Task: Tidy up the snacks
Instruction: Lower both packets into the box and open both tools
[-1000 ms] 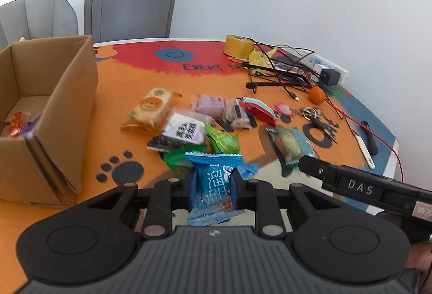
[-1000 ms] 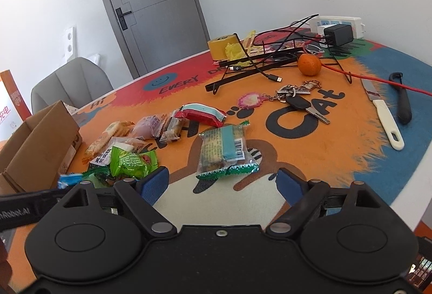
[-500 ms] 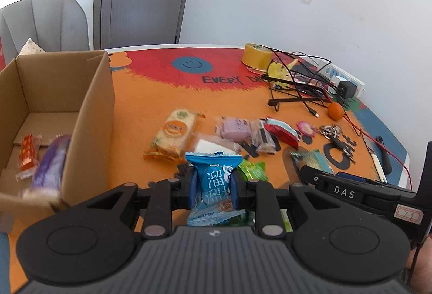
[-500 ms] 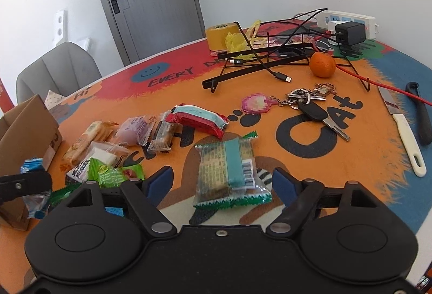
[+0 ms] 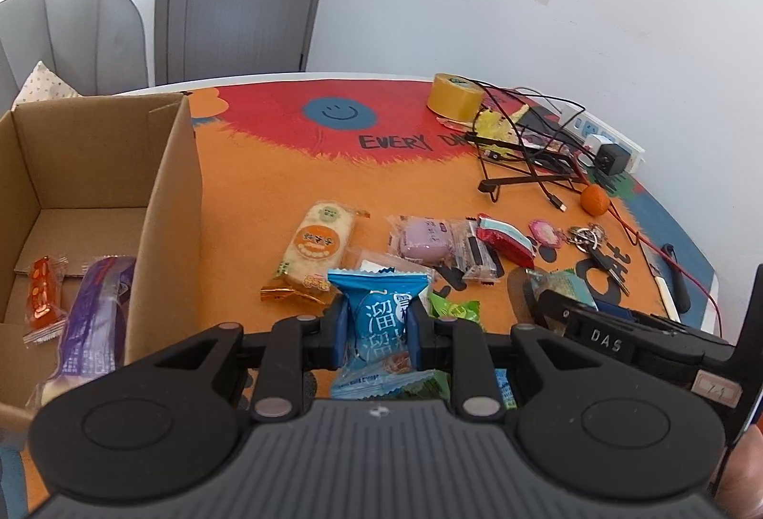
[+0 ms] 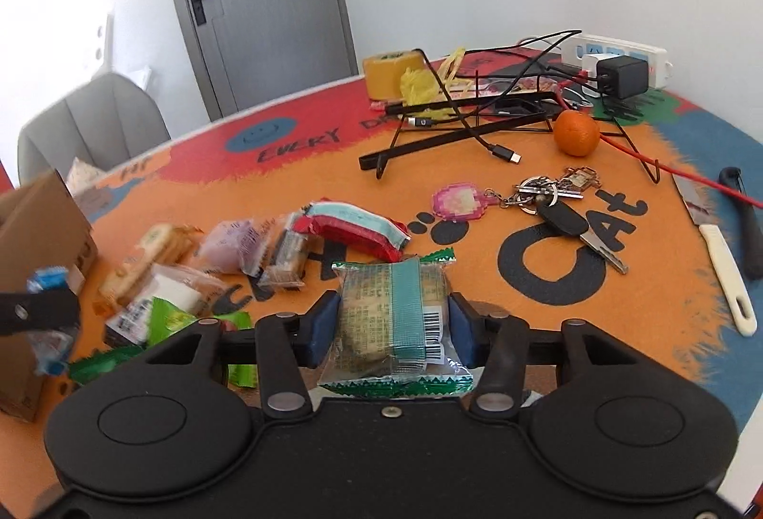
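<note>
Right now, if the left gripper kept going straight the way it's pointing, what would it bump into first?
Probably the loose snacks on the table: the clear white packet lies just beyond the left gripper, which is shut on the blue packet. Depth is uncertain.

Tape roll point(image 5: 453, 98), orange point(image 6: 576, 132), keys point(image 6: 553, 204) — knife point(image 6: 717, 254), grey door point(image 6: 267, 4)

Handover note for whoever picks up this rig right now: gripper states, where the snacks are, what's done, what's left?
Left gripper: shut on the blue snack packet, held off the table beside the cardboard box.
Right gripper: jaws closing around the green-edged snack packet; whether the pads press it yet is unclear.
Done: an orange packet and a purple packet lie in the box.
Left: drop the blue packet in, then the green-edged one, then the loose snacks on the mat, such as the rice cracker pack and red packet.
</note>
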{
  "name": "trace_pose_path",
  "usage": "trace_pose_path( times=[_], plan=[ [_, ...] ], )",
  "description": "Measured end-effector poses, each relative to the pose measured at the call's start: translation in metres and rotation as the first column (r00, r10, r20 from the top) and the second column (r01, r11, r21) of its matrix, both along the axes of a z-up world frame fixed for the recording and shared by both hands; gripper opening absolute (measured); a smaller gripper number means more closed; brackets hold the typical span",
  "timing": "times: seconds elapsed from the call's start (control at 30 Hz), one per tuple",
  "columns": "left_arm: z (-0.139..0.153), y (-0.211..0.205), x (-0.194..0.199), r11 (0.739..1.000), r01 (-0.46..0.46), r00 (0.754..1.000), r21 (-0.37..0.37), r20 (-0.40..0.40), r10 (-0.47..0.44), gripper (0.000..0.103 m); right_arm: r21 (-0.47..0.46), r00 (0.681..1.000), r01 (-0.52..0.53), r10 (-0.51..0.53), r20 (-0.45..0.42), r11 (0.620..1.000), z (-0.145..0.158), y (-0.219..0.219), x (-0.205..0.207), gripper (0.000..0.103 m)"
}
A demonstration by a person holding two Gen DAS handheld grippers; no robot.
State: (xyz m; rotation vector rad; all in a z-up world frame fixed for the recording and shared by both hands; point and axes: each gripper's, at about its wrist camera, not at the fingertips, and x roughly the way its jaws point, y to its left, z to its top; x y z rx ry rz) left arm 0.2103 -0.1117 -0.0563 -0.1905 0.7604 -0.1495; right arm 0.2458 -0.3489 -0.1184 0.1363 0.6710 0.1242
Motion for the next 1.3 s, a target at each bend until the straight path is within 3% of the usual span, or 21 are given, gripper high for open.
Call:
trace_pose_path(
  times=[0.33, 0.63, 1.3],
  plan=[
    [0.016, 0.009, -0.007, 1.000, 0.018, 1.000, -0.018, 0.024, -0.017, 0.023, 0.010, 0.999, 0.006, -0.007, 0.046, 1.000, 0.026, 0.012, -0.016, 0.049],
    [0.036, 0.029, -0.015, 1.000, -0.015, 0.997, -0.025, 0.070, 0.017, 0.023, 0.032, 0.994, -0.056, 0.053, 0.101, 0.998, 0.055, 0.038, -0.026, 0.049],
    [0.051, 0.101, -0.037, 0.986, -0.166, 0.982, -0.029, 0.090, 0.168, 0.024, 0.054, 0.966, -0.216, 0.205, 0.158, 0.975, 0.083, 0.110, -0.030, 0.049]
  ],
)
